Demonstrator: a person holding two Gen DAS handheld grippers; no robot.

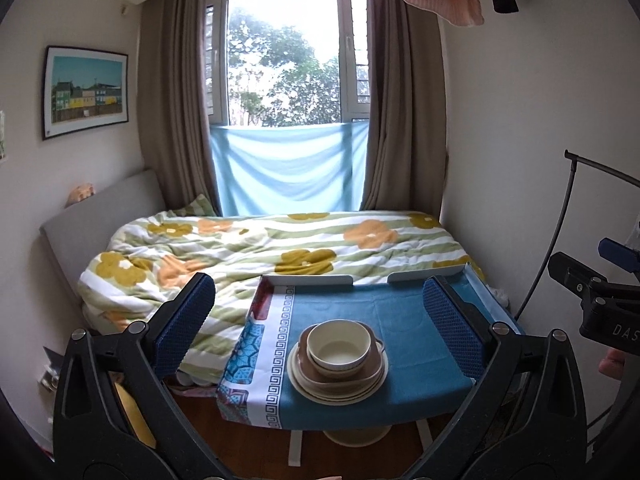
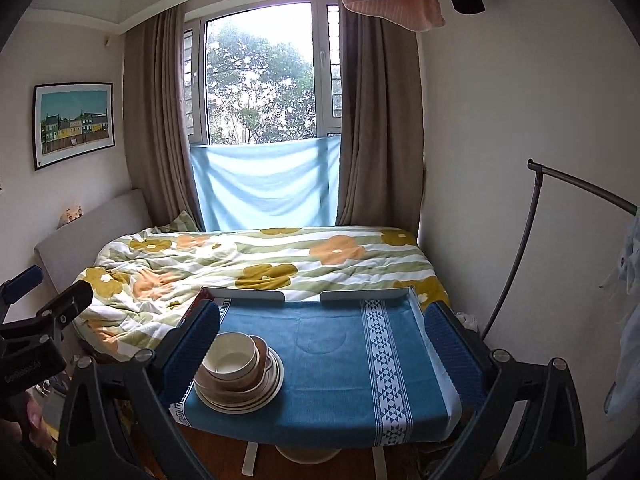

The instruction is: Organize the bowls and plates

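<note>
There is one stack of dishes point(image 1: 338, 364) on the small table point(image 1: 400, 400). On top sits one cream bowl point(image 1: 338, 344), and it rests inside one brown bowl point(image 1: 360, 376). Under them lie a few cream plates point(image 1: 316, 394), maybe three or four; their edges sit too close together to count for sure. There are two grippers. The left gripper point(image 1: 320, 324) has its blue fingers spread wide apart and nothing is in them. The right gripper point(image 2: 324, 344) is spread wide too and holds nothing. Both are up off the table, apart from the dishes. The table wears a blue cloth point(image 2: 328, 360) with white patterned bands, and a low white rim point(image 2: 360, 295) runs along its far side. Behind it is a bed with a flowery quilt point(image 1: 260, 248), then a window point(image 1: 280, 60) with brown curtains point(image 1: 172, 100) and a light blue cloth hung across its bottom. One framed picture point(image 1: 85, 91) hangs on the wall. In the right wrist view a blue finger covers part of the stack. Some clothes at the top are cut off.
</note>
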